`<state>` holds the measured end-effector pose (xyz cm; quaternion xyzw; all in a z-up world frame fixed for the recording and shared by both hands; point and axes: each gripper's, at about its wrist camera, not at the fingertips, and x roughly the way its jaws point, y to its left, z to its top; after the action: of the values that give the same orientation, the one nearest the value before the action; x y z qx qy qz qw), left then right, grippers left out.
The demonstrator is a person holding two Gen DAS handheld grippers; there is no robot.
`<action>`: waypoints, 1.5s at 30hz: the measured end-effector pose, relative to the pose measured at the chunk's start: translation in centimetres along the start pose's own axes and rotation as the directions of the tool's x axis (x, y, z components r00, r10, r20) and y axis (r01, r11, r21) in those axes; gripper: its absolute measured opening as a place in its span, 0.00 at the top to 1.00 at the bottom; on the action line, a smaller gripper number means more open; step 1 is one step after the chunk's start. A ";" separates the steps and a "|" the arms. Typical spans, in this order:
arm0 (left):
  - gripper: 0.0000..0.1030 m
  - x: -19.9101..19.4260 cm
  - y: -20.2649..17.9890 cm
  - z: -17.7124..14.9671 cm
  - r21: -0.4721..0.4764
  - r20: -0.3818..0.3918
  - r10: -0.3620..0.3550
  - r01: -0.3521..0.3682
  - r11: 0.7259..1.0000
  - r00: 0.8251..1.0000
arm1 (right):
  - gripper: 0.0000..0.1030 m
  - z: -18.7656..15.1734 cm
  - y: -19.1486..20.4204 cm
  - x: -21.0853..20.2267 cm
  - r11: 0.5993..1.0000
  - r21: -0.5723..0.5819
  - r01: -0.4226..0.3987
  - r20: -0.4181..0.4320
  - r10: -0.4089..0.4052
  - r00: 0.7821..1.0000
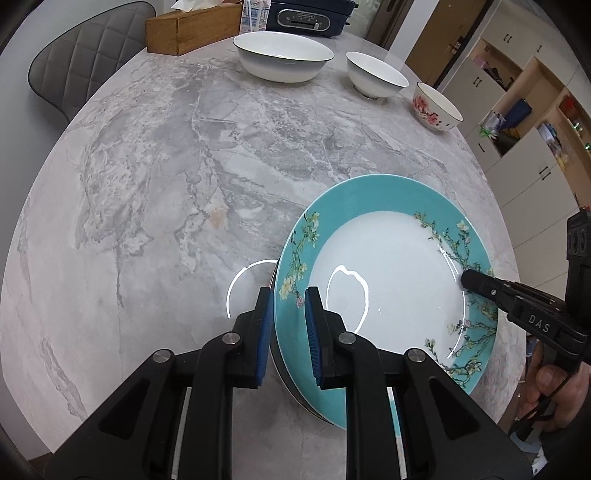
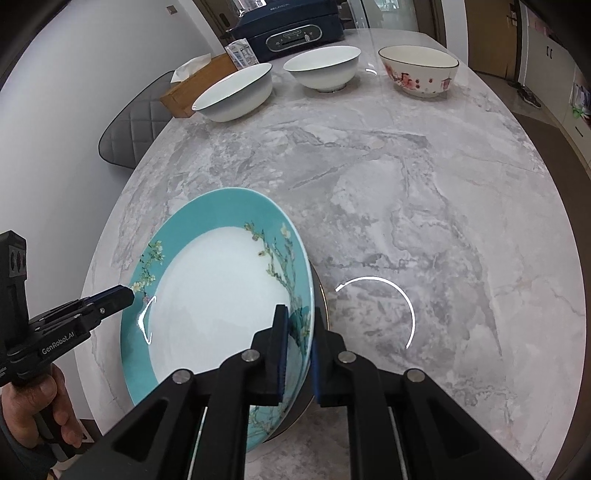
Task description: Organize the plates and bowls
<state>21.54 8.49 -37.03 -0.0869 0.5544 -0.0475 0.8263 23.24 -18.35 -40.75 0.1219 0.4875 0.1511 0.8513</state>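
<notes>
A teal-rimmed plate (image 1: pixel 391 280) with a white centre and flower branches lies on top of a darker plate whose edge (image 1: pixel 280 376) shows beneath it, near the front of the marble table (image 1: pixel 166 177). My left gripper (image 1: pixel 289 332) is shut on the plates' left rim. My right gripper (image 2: pixel 297 347) is shut on the right rim of the plate (image 2: pixel 218 295); it also shows in the left wrist view (image 1: pixel 476 280). At the far side stand a large white bowl (image 1: pixel 282 55), a smaller white bowl (image 1: pixel 375 74) and a flowered bowl (image 1: pixel 436 107).
A wooden tissue box (image 1: pixel 188 31), a milk carton (image 1: pixel 253 16) and a dark blue appliance (image 1: pixel 306 16) stand at the table's far edge. A grey quilted chair (image 1: pixel 85 62) is at the far left. Cabinets and open shelves (image 1: pixel 517 110) lie right.
</notes>
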 end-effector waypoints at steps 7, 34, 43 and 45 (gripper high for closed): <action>0.85 0.8 -0.2 -0.4 -0.006 -0.022 -0.010 0.010 1.000 1.000 | 0.85 -0.5 -0.1 0.8 0.999 -0.020 0.028 -0.015 -0.028 0.999; 0.00 -3.3 2.7 2.9 -0.179 0.057 0.022 -0.011 0.984 0.998 | 0.00 0.8 -2.9 -3.5 0.996 0.030 0.079 0.073 -0.081 0.994; 0.00 -6.1 4.2 10.8 -0.235 0.272 0.085 -0.019 0.972 0.959 | 0.00 8.8 -4.2 -4.3 0.997 0.071 0.017 0.094 -0.024 0.995; 0.00 -5.3 4.9 13.5 -0.240 0.232 0.097 -0.040 0.970 0.968 | 0.00 11.4 -3.6 -4.0 0.998 0.062 0.002 0.081 -0.007 0.997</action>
<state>31.91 15.40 -28.22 -0.1692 0.4541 0.0577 0.8728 31.74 -23.89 -33.26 0.1531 0.4573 0.1287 0.8665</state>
